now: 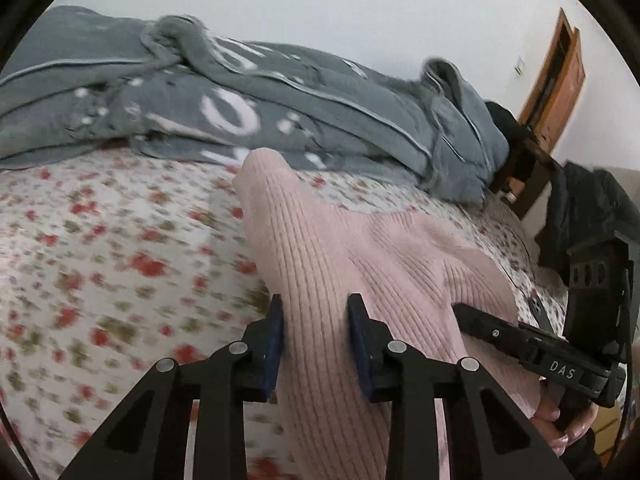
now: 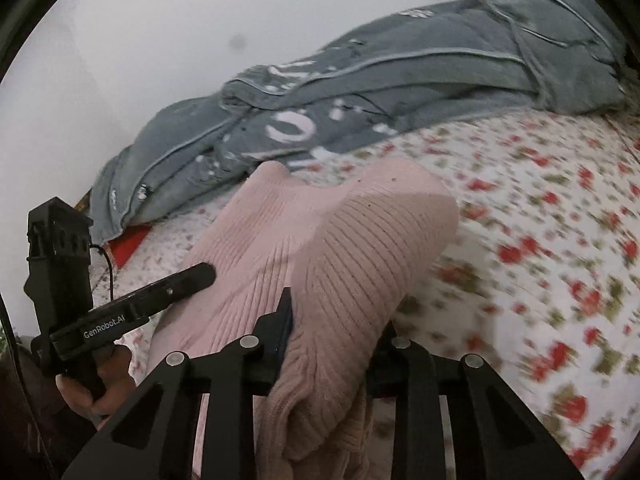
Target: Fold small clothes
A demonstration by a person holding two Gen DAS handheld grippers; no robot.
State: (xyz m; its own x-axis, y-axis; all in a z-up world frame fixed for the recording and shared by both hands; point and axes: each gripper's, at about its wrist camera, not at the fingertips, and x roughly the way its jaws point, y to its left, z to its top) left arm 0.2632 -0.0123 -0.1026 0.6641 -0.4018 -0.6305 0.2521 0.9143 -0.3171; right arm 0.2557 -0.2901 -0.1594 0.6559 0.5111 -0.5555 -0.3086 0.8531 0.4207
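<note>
Centrally, pink ribbed sweater (image 1: 340, 264) lifted off floral bed (image 1: 100, 240); left gripper (image 1: 316, 320) and right gripper (image 2: 332, 320) each clamped on its fabric; grey blanket (image 1: 280, 92) at twelve o'clock.

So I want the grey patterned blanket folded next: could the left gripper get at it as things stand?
Probably not yet: the left gripper is clamped on the pink ribbed knit garment, which lies between it and the grey patterned blanket.

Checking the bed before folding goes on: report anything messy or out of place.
The grey quilt lies crumpled in a heap along the wall side of the floral sheet, not spread flat. The pink knit, bunched, hangs between both claws, left and right. Nothing looks damaged or spilled.
</note>
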